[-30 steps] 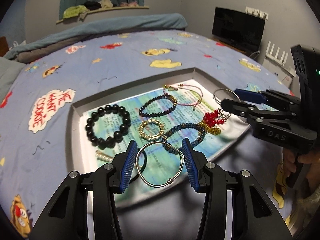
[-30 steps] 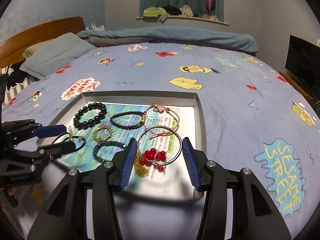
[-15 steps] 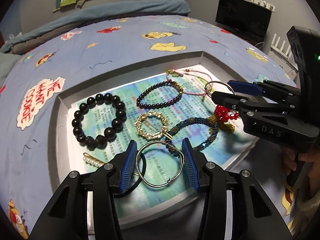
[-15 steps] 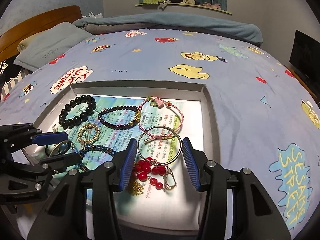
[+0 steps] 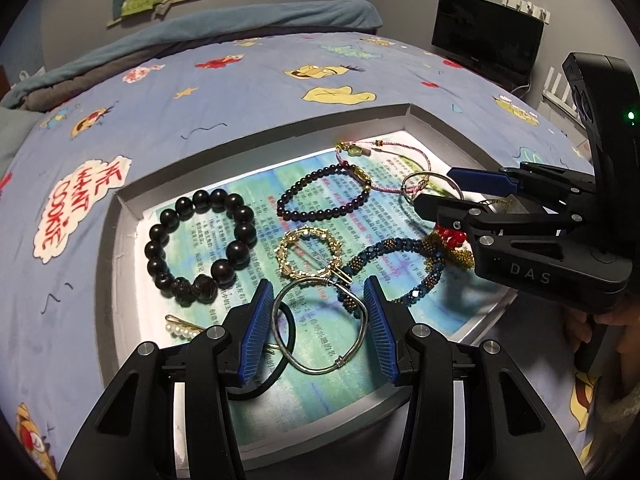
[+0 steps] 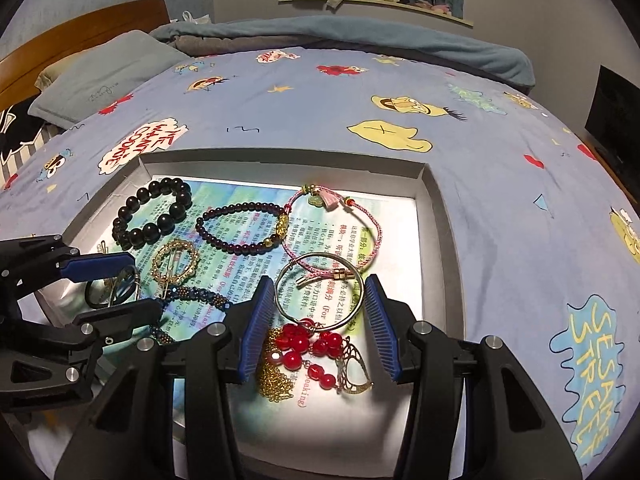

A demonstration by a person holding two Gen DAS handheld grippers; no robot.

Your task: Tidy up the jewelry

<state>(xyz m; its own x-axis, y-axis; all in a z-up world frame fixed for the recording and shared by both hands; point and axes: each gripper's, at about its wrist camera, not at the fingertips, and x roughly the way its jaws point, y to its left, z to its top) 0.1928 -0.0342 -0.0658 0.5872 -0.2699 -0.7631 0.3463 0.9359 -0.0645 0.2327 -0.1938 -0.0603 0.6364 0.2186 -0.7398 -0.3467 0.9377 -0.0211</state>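
A shallow white tray (image 5: pixel 120 216) on the bed holds several bracelets on a printed sheet. My left gripper (image 5: pixel 320 322) is shut on a silver bangle (image 5: pixel 320 364) and holds it low over the tray's near edge, above a black hair tie (image 5: pixel 290 328). My right gripper (image 6: pixel 316 312) is shut on a second silver bangle (image 6: pixel 320 292), just over red bead jewelry with gold chain (image 6: pixel 304 352). In the tray lie a black bead bracelet (image 5: pixel 200 248), a dark purple bead bracelet (image 5: pixel 324 196), a pink cord bracelet (image 6: pixel 336 232), a gold ring clip (image 5: pixel 310 254) and a blue bead bracelet (image 5: pixel 396 268).
The tray sits on a blue cartoon-print bedspread (image 6: pixel 500 208). A pearl hair pin (image 5: pixel 182 326) lies at the tray's near left. Pillows (image 6: pixel 100 76) and a wooden headboard (image 6: pixel 80 32) are at the far left, a dark monitor (image 5: pixel 488 44) at the right.
Both grippers have moved lower and closer over the tray, each still carrying its silver bangle. The right gripper now hangs just over the red beads.
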